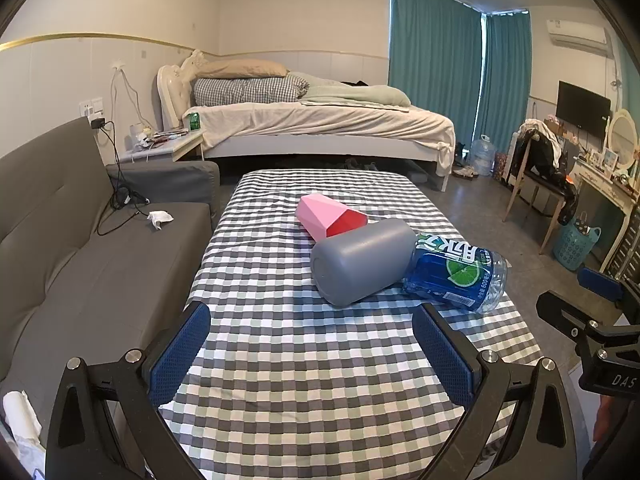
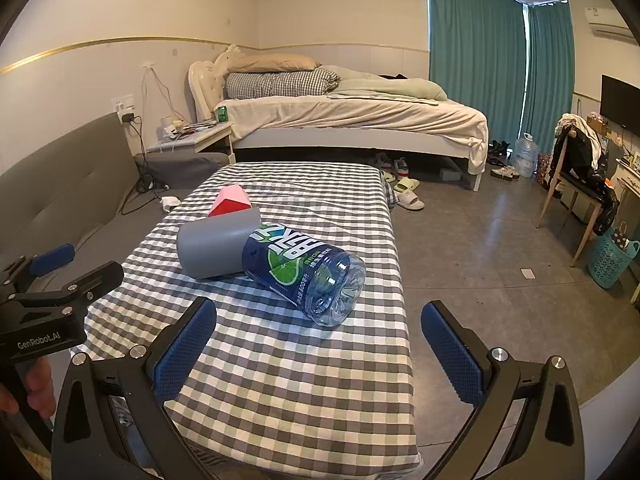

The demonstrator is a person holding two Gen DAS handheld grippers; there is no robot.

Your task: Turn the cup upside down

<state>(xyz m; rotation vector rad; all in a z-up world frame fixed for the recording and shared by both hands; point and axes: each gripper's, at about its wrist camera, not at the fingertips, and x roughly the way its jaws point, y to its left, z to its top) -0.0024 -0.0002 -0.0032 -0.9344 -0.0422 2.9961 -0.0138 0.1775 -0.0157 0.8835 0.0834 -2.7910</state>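
The grey cup point(image 1: 362, 261) is lying on its side on the checked tablecloth point(image 1: 300, 380), in the middle of the table. Its far end is touching a pink and red cup point(image 1: 329, 216), which is also lying down, and a blue bottle point(image 1: 456, 270) is leaning against it on the right. It cannot be told from the pictures which end of the grey cup is the mouth.

The step in hand is judged to be the approach, since nothing has been gripped yet. The grey cup is probably best taken across its round body, near the middle, so that it is not squeezed out sideways. It should be lifted free of the bottle before it is turned, because the bottle could roll off the table edge. It should then be set down with the mouth on the cloth.

The left gripper point(image 1: 312, 354) is opened wide and nothing is held; it hangs above the near part of the cloth, well short of the cup. The right gripper point(image 2: 320, 350) is also opened wide and is empty, near the bottle but not touching it.
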